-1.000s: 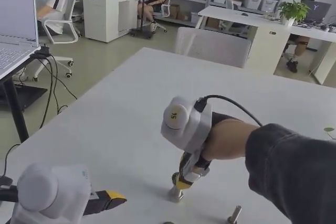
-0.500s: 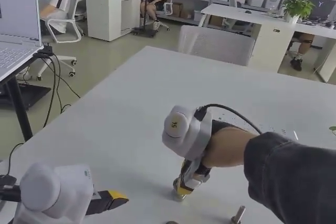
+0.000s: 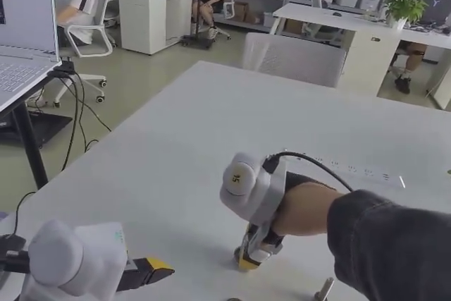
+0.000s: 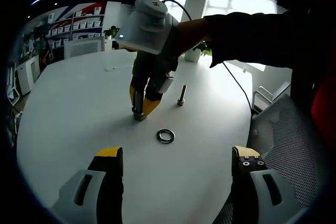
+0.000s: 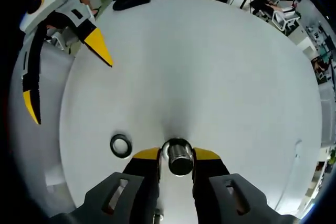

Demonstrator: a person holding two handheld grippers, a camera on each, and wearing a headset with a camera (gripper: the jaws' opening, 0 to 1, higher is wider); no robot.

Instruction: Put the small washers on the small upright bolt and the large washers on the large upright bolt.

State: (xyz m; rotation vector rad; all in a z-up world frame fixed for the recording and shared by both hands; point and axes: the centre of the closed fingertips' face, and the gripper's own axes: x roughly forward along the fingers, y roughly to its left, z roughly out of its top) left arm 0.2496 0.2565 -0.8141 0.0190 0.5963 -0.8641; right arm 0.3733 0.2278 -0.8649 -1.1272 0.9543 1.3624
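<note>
White and round, the workbench table (image 3: 176, 139) carried everything. The right gripper (image 5: 177, 153) pointed tip-down at it, jaws closed against both sides of the large steel upright bolt (image 5: 180, 161). The left gripper (image 4: 176, 153) hovered nearby, jaws wide apart. A small steel upright bolt (image 4: 181, 95) stood near the large one. One dark metal washer ring (image 4: 166, 136) lay flat beside them.

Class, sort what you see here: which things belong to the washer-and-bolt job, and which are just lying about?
Job: big bolt, small bolt, loose washer.
Lying about: laptop, power strip, potted plant.
</note>
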